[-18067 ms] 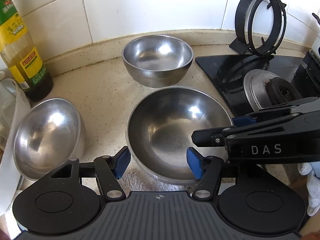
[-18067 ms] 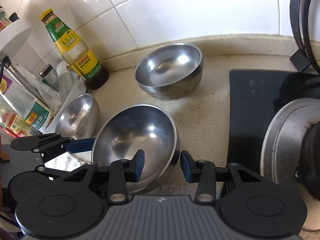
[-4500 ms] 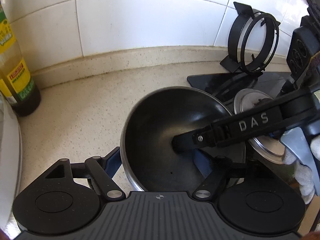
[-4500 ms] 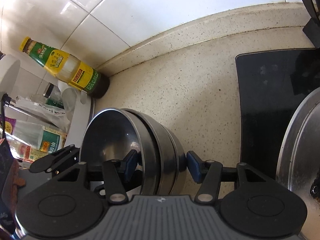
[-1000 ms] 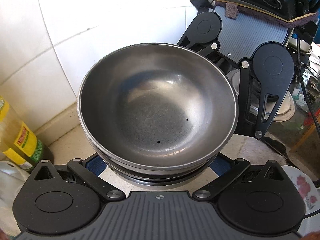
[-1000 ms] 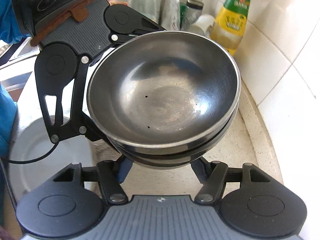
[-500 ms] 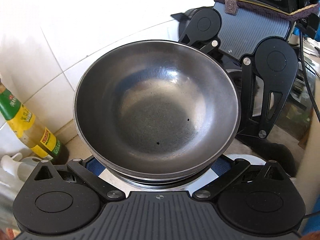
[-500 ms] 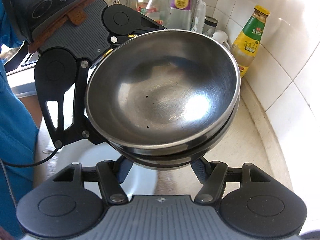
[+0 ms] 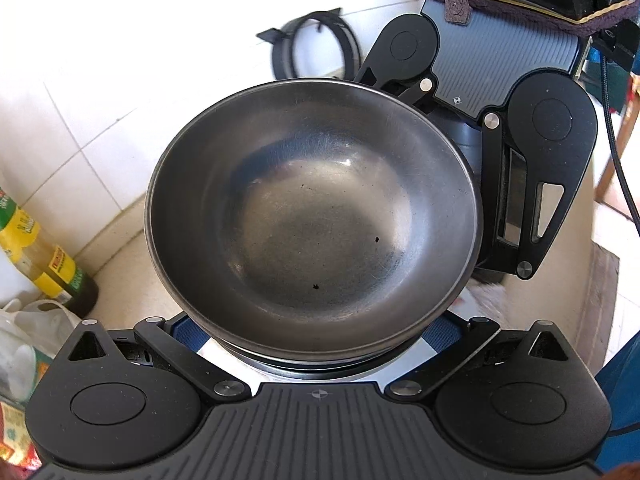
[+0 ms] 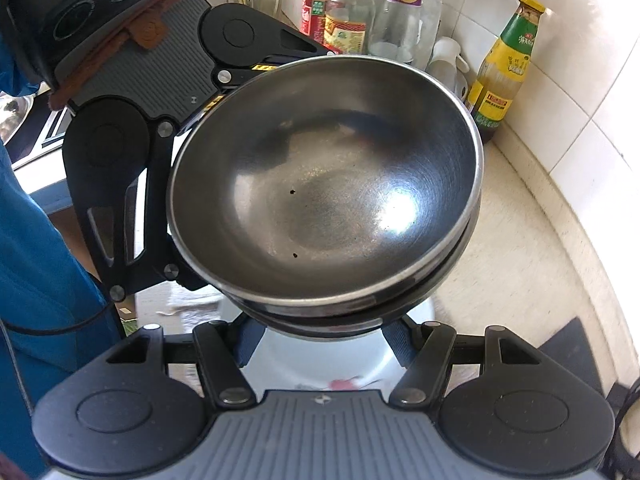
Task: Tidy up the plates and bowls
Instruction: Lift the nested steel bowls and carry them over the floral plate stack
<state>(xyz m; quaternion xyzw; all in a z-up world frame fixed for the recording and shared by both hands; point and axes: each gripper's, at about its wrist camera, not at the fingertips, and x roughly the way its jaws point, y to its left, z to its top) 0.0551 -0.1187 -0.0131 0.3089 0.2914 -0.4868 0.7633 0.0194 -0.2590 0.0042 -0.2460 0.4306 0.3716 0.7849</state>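
A stack of nested steel bowls hangs in the air between my two grippers, which face each other. My left gripper is shut on the lowest bowl, its blue pads on either side. From the opposite side my right gripper is shut on the same stack. Its body shows at the top right of the left wrist view. A white plate with a red flower pattern lies on the counter below the stack, mostly hidden.
A green-labelled oil bottle stands by the tiled wall, with several more bottles and a white mug behind. A black burner ring leans on the wall. A person's blue sleeve is at the left.
Both grippers have carried the bowl stack sideways along the counter and a little up, rolling slightly. The bottles at the back and the flowered plate beneath have come into view.
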